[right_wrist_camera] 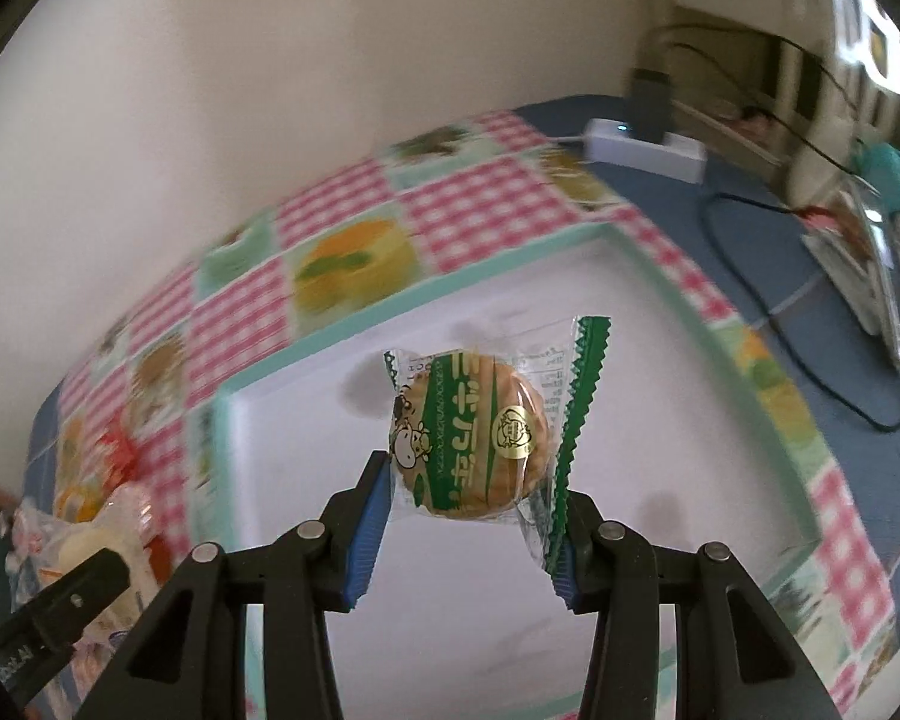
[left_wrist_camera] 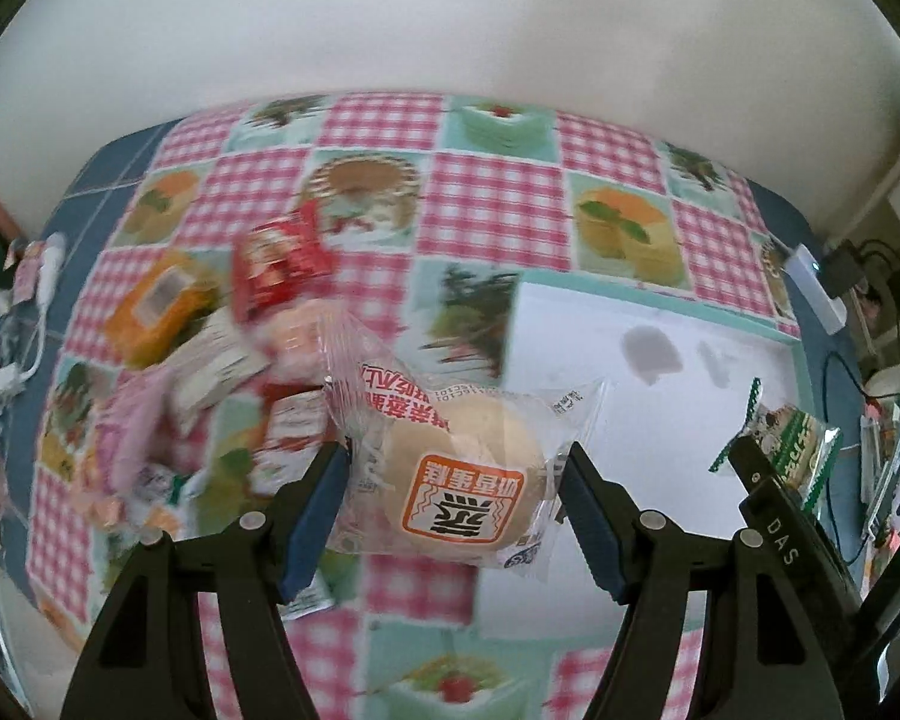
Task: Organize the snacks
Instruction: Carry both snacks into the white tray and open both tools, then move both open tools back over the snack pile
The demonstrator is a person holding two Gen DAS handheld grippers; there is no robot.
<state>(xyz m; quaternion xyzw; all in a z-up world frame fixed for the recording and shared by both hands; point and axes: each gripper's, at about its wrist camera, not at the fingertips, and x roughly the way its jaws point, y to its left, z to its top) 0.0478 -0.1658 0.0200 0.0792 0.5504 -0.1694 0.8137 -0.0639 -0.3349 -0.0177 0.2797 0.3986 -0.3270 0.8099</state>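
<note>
Left wrist: jaws clamp bun packet [left_wrist_camera: 462,474], long axis crosswise; right grips biscuit packet [right_wrist_camera: 480,438].

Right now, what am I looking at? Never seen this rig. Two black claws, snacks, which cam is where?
No robot arm: a person carries a two-finger gripper in each hand, each with a fisheye camera looking along its fingers. The left-wrist view shows the left gripper clamped on a wrapped bun; the right gripper shows at that picture's right edge. The right-wrist view shows the right gripper clamped on a green-wrapped cookie above a white tray. Below is a checked tablecloth with a pile of snacks left of the tray. A power strip lies at the far edge.
</note>
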